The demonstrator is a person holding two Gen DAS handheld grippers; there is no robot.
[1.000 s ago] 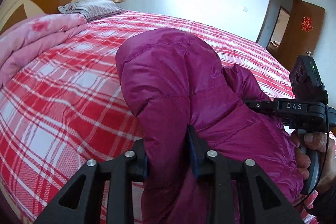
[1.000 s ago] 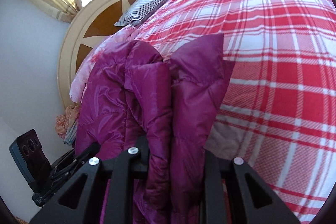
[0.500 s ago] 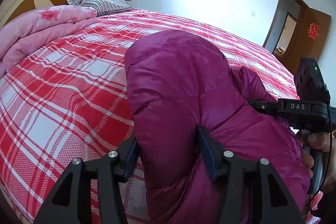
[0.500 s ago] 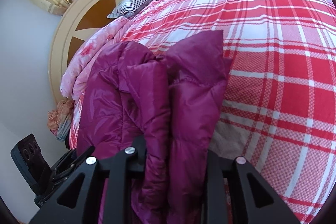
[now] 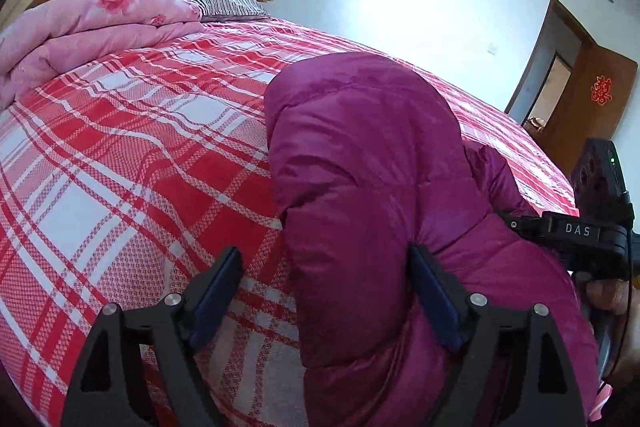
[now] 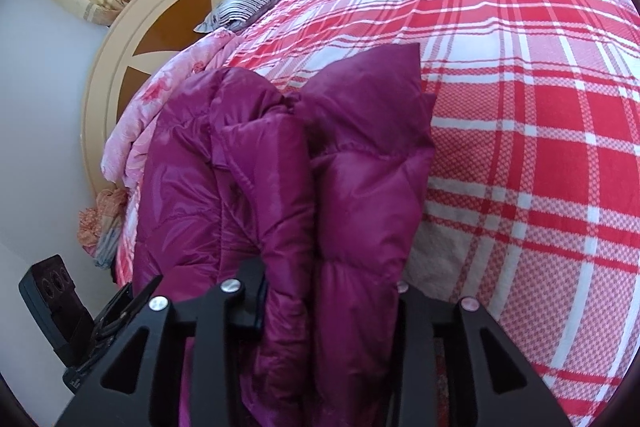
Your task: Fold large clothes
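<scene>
The left gripper [image 5: 326, 291] has just been opening; its jaws now stand wide, the left pad clear of the magenta puffer jacket [image 5: 372, 163], though cloth lies between them. The right gripper [image 6: 332, 291] has also been easing apart; folds fill its jaws and hide the pads, so whether they press cannot be told. The jacket lies bunched on the near edge of the red plaid bedspread [image 5: 120, 155]. A second ago the left jaws pinched it. The holder's hand [image 5: 608, 297] is cut off at the right.
</scene>
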